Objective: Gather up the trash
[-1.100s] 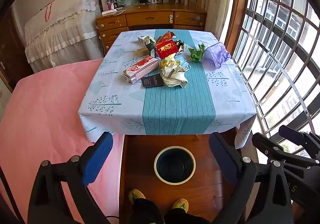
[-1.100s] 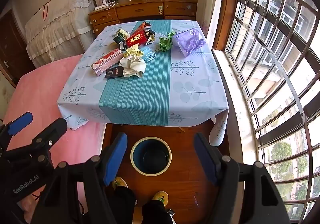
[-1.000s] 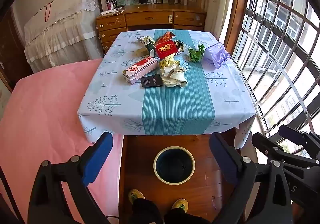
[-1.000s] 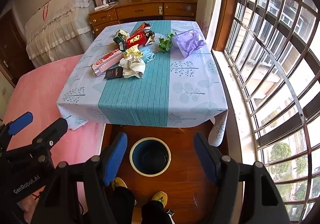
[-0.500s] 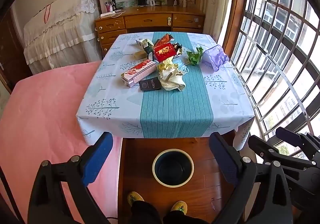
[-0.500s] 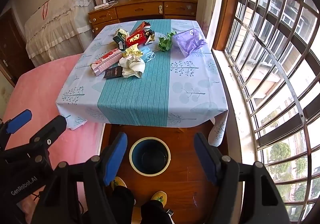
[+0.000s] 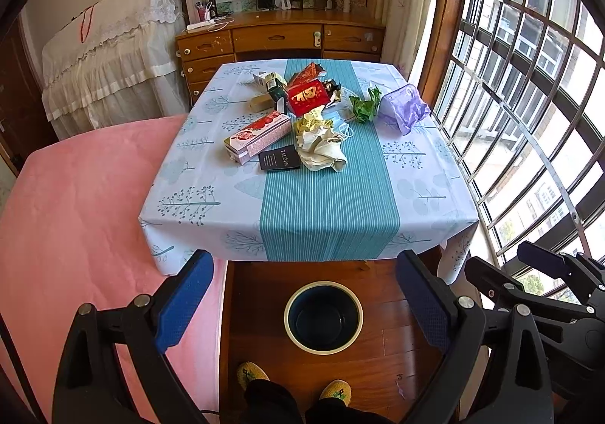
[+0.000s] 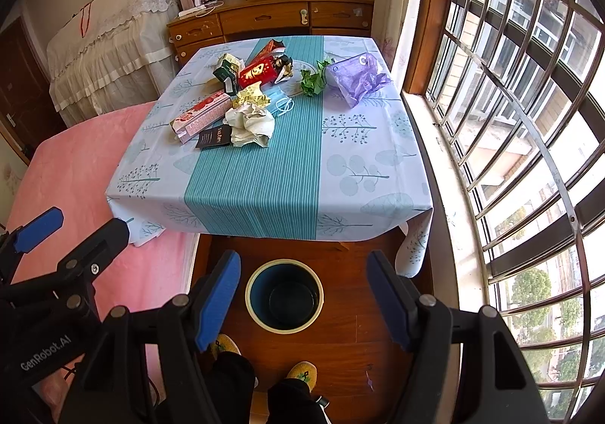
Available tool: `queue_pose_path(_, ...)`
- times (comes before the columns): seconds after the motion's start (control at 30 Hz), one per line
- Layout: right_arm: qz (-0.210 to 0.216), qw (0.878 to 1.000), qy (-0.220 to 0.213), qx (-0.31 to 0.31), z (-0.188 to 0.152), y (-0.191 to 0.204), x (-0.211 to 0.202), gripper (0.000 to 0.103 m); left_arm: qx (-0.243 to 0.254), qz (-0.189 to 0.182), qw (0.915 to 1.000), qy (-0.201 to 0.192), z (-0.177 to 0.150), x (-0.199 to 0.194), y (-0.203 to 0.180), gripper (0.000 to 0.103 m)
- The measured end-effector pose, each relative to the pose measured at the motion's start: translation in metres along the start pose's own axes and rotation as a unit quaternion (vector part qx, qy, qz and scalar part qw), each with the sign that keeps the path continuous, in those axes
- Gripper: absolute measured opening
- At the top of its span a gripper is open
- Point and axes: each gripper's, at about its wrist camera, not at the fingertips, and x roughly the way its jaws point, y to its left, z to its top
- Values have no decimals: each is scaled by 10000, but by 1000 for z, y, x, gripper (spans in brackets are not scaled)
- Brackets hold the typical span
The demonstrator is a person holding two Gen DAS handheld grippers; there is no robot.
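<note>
Nothing collected yet, by the look of it — bin (image 7: 323,316) on the floor below the counter (image 7: 416,197) seemingly empty, all the trash (image 7: 321,148) in a heap on the far half. Left claw (image 7: 306,305) and right claw (image 8: 304,301) both spread wide, grasping nothing, above the bin — well short of the heap. Whole job left: every piece to be picked and dropped.

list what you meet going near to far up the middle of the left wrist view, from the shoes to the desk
shoes → bin → black card → crumpled paper → red packet → desk
</note>
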Motion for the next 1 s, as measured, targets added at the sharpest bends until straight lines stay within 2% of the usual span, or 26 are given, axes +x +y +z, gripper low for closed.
queue_pose_path(1.0, 0, 10000, 5, -8, 1, 0, 0, 70, -12, 34, 10000, -12, -3, 1, 0, 96)
